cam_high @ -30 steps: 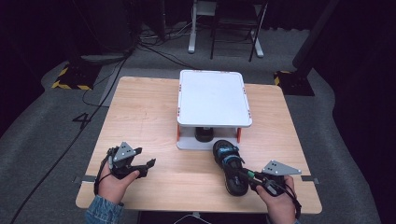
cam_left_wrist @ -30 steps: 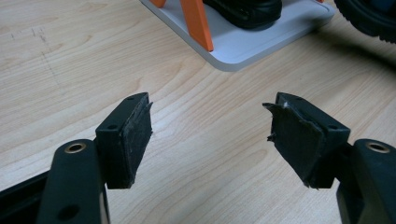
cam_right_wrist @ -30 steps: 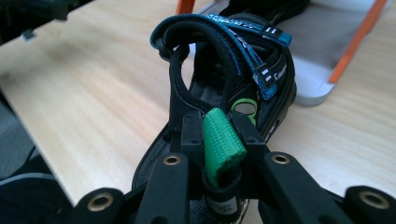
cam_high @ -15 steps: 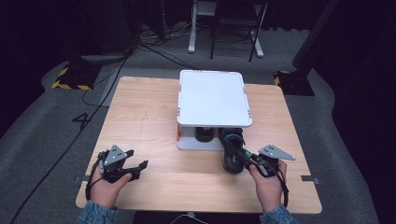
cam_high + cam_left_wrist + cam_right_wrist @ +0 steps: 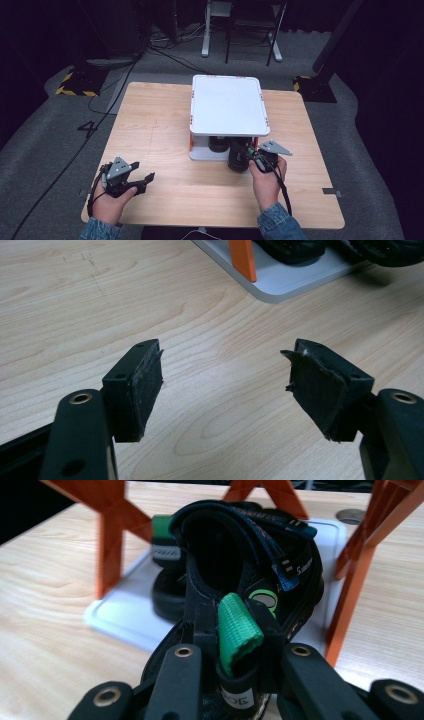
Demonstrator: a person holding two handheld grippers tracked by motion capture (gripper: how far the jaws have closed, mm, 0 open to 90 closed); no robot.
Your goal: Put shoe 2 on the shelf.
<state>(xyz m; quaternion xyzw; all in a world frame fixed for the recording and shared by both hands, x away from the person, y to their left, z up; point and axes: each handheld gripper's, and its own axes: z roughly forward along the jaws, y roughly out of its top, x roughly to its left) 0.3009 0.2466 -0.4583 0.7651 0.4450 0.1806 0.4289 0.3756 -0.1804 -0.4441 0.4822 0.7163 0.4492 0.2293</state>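
Right gripper view: right hand-held gripper (image 5: 240,645) clamps black shoe (image 5: 235,565) by ribbed green heel loop (image 5: 239,632); left hand-held gripper (image 5: 225,380) wide.

A black shoe (image 5: 239,159) is being held at the front edge of a white two-level rack (image 5: 227,104) by the right gripper (image 5: 259,161), while the left gripper (image 5: 131,179) is being kept open, well apart, over the wooden table (image 5: 155,125).
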